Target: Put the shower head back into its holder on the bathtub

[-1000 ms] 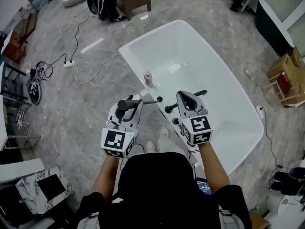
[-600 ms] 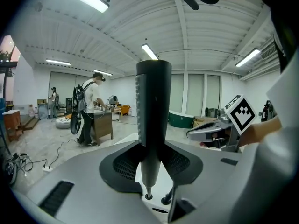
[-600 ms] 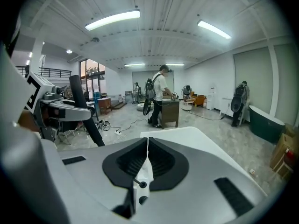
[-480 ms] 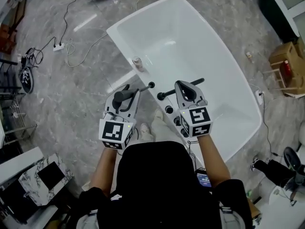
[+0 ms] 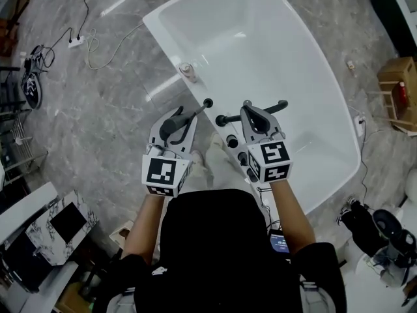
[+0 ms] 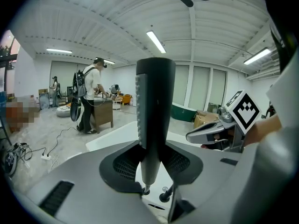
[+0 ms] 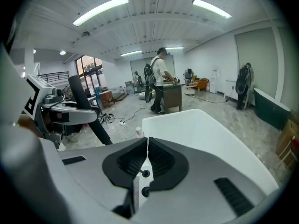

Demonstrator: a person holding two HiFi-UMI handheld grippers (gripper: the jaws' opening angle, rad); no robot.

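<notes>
A white bathtub [image 5: 195, 18] fills the upper head view. My left gripper [image 5: 184, 118] is shut on the dark grey shower head [image 5: 171, 127], held over the floor just left of the tub's near rim. Its thin end [image 5: 208, 102] points toward the rim. In the left gripper view the shower head [image 6: 154, 101] stands upright between the jaws of the left gripper [image 6: 152, 148]. My right gripper [image 5: 251, 114] is shut with nothing seen between its jaws, above the black faucet bar [image 5: 277, 105] and black rim knobs [image 5: 231, 140]. The right gripper view shows the right gripper [image 7: 147, 141] and shower head [image 7: 88, 113].
A small can [image 5: 187, 71] stands on the tub's left rim. Cables and a power strip [image 5: 77, 42] lie on the marble floor at left. Wooden crates [image 5: 399, 93] sit at right, and a marble-patterned box [image 5: 45, 230] at lower left. A person [image 7: 161, 80] stands at a far desk.
The head view has swung, so the tub now reaches the frame's top. Both grippers sit slightly higher in view, in much the same place by the rim. The left still holds the shower head.
</notes>
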